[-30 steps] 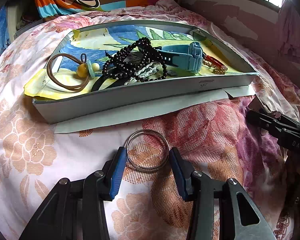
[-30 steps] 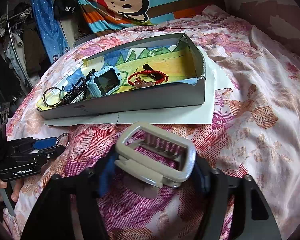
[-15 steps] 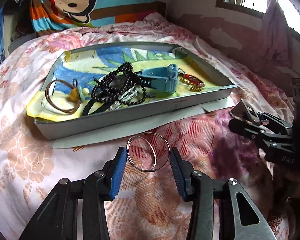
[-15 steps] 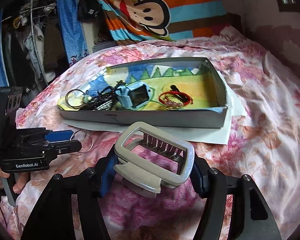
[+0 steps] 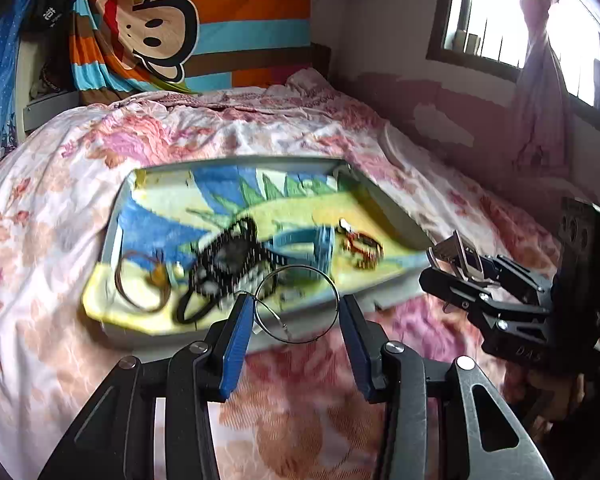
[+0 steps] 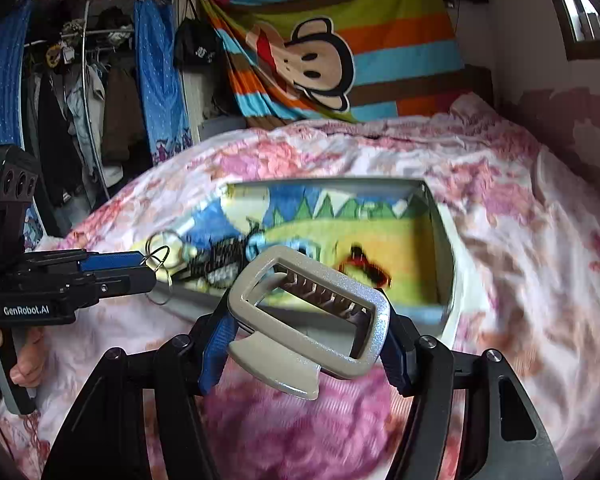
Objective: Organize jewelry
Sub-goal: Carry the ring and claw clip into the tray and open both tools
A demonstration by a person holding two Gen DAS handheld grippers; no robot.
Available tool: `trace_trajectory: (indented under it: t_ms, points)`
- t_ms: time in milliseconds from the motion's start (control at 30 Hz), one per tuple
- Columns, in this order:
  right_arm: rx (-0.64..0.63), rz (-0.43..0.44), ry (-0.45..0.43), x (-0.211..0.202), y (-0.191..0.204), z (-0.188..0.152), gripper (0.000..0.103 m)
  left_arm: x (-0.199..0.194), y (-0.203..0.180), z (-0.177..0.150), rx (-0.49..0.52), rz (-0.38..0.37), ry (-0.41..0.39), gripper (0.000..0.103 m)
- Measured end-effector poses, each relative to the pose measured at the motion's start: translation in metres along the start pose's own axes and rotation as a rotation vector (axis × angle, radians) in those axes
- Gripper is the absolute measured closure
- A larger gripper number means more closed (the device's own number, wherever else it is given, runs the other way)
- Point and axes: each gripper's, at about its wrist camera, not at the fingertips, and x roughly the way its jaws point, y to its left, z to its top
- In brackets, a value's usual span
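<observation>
Two wrist fisheye views, forward along the fingers, tilted down over the bed.
Left view: near the grey shallow cardboard tray (image 5: 392, 216), facing the window wall. Right view: nearby, facing the wardrobe corner. Shared: tray, floral pink bedspread (image 6: 532, 248), striped monkey-print blanket (image 5: 220, 32).

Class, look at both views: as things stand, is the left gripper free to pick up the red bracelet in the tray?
Probably not yet. The left gripper already holds thin wire bangles between its jaws, though nothing blocks the red bracelet in the open tray.

Left gripper (image 5: 296, 312) pinches thin wire bangles (image 5: 296, 304); right gripper (image 6: 308, 320), at its three o'clock, clamps a hair claw clip (image 6: 312, 316).
</observation>
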Motion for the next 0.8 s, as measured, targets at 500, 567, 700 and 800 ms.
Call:
trace_trajectory:
  t_ms: [500, 567, 700, 800]
  points:
    - [0.062, -0.045, 0.043, 0.071, -0.042, 0.007, 0.044, 0.091, 0.017, 0.046, -0.14, 0.185, 0.003, 0.061]
    - [0.066, -0.039, 0.061, 0.077, -0.043, 0.004, 0.044, 0.1, 0.02, 0.039, -0.16, 0.192, 0.026, 0.061]
    - [0.065, -0.037, 0.066, 0.079, -0.042, 0.001, 0.044, 0.108, 0.025, 0.032, -0.19, 0.189, 0.047, 0.06]
    - [0.059, -0.042, 0.069, 0.081, -0.042, -0.001, 0.043, 0.109, 0.029, 0.03, -0.214, 0.185, 0.059, 0.06]
